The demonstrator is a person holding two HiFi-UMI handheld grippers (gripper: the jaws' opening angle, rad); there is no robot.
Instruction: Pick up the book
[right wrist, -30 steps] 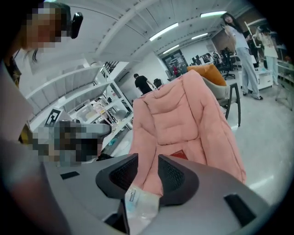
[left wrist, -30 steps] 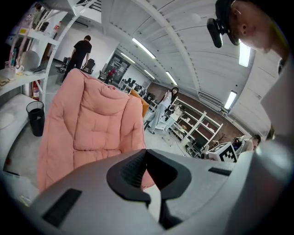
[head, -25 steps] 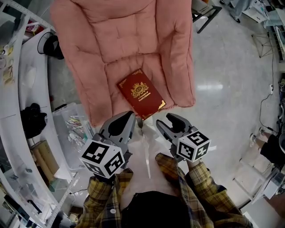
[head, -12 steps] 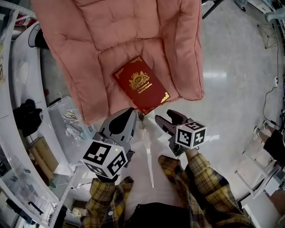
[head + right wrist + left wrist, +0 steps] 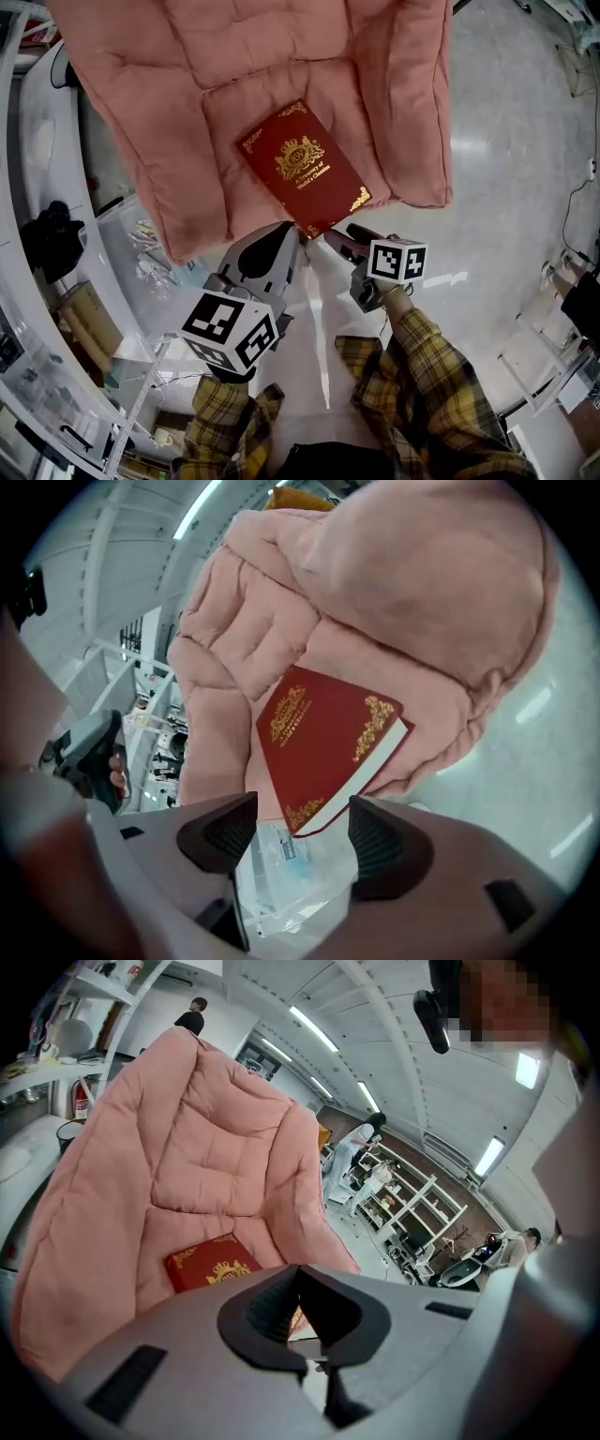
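Observation:
A red book with gold ornament lies flat on the seat of a pink padded chair, one corner jutting over the seat's front edge. My left gripper hovers just short of that edge, jaws shut with nothing in them; over its fingers the book shows on the seat. My right gripper is beside it on the right, rolled on its side. Its jaws are opening, and the near corner of the book sits between the tips of the right gripper, untouched by the pads.
A clear plastic bin of small items stands left of the chair by a curved white shelf unit. Glossy floor spreads to the right. Shelving and people stand far behind the chair.
Both grippers have sunk toward the chair's front edge, so the book looks nearer. The right gripper has rolled onto its side and its jaws have spread wider.

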